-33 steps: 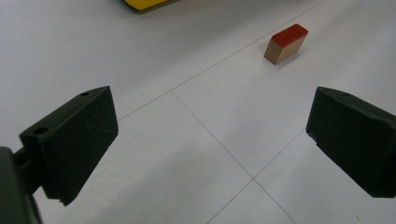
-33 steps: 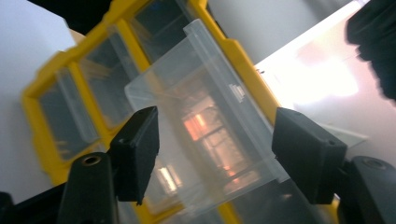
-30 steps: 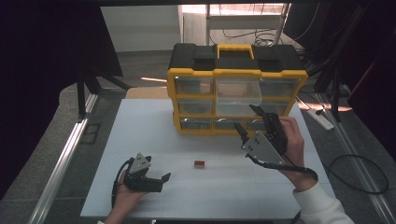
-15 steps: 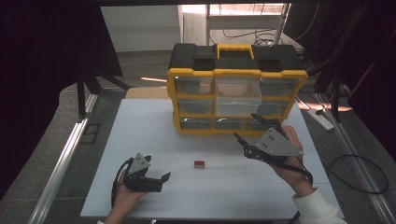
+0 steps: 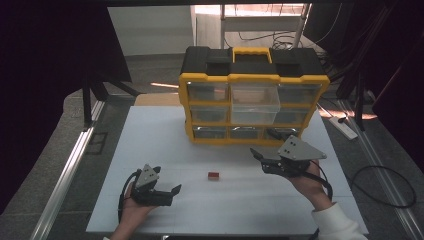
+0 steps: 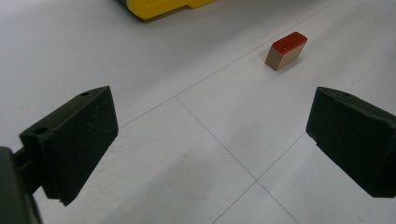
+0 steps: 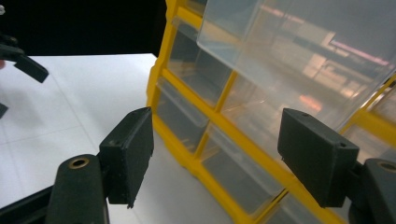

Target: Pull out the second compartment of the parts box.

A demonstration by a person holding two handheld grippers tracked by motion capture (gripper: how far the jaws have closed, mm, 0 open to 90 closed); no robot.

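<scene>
Right claw [image 5: 261, 161], jaws just opened wide and empty, at frame right below the yellow plastic drawer cabinet [image 5: 252, 100]; left claw [image 5: 170, 192] open, empty, lower left. Small red-topped wooden block [image 5: 214, 175] lies mid-table [image 5: 150, 135]. Approach stage; next, likely, close on the block.

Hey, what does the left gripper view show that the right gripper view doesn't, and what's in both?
Left gripper view: a small red-topped block lying on the table ahead of open, empty jaws.
Right gripper view: the organizer's clear drawers, one drawer pulled out, seen past open, empty jaws.
Both: the white table and the yellow organizer.
</scene>
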